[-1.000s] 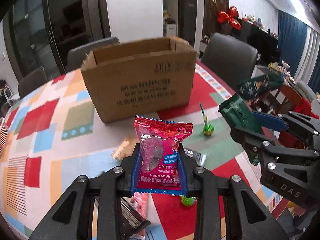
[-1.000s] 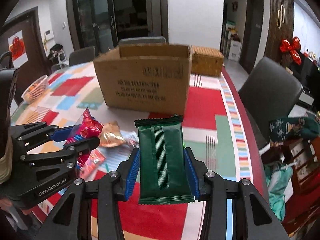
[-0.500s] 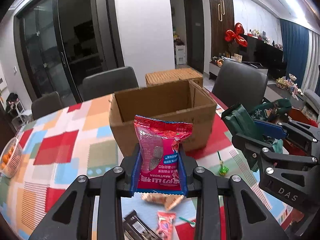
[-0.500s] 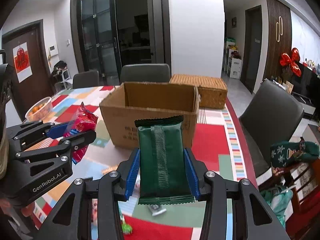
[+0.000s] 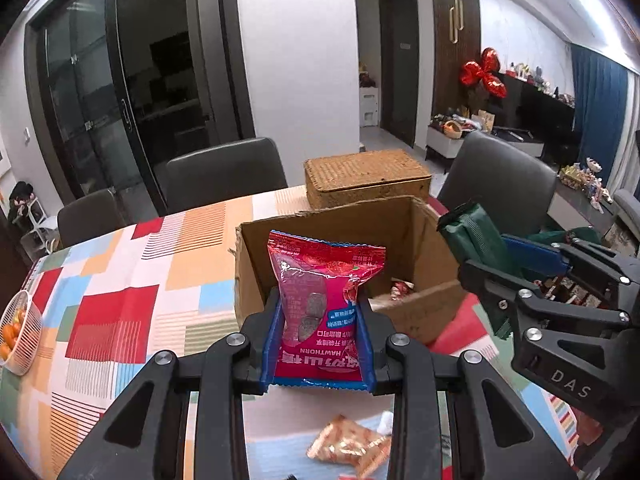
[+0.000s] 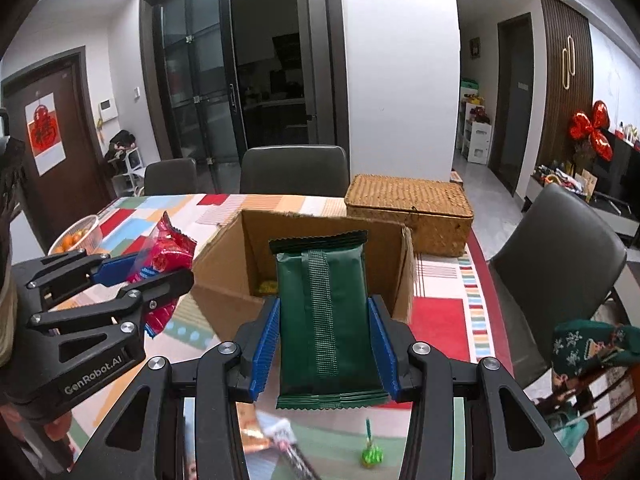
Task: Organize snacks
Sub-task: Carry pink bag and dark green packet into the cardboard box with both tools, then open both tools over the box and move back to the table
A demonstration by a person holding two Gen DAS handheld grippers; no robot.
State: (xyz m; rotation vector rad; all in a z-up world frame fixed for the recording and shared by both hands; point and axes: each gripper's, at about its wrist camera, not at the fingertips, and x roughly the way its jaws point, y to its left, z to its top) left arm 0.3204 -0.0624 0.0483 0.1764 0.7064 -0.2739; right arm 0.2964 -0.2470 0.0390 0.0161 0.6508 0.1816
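A red pack (image 5: 326, 304) is being gripped upright between the blue pads of the left gripper (image 5: 319, 344) at the lower centre of the left wrist frame, the jaws being closed only as far as the pack's width. A green pack (image 6: 326, 320) is being held the same way by the right gripper (image 6: 325, 350) at the lower centre of the right wrist frame, its ribbed seam being turned toward the camera. Both packs are being held up in front of the open box (image 5: 424, 312), which is being seen at mid-frame in each view, with a few snacks being shown on its floor. In the left wrist frame the right gripper is being seen at the right edge, beside the box's right wall. A wicker basket (image 6: 408, 208) is being shown just behind the box. Loose snacks (image 5: 350, 446) are being left on the table (image 5: 120, 280) at the bottom of both frames, and a bowl of oranges (image 5: 18, 330) is being shown at the left edge.
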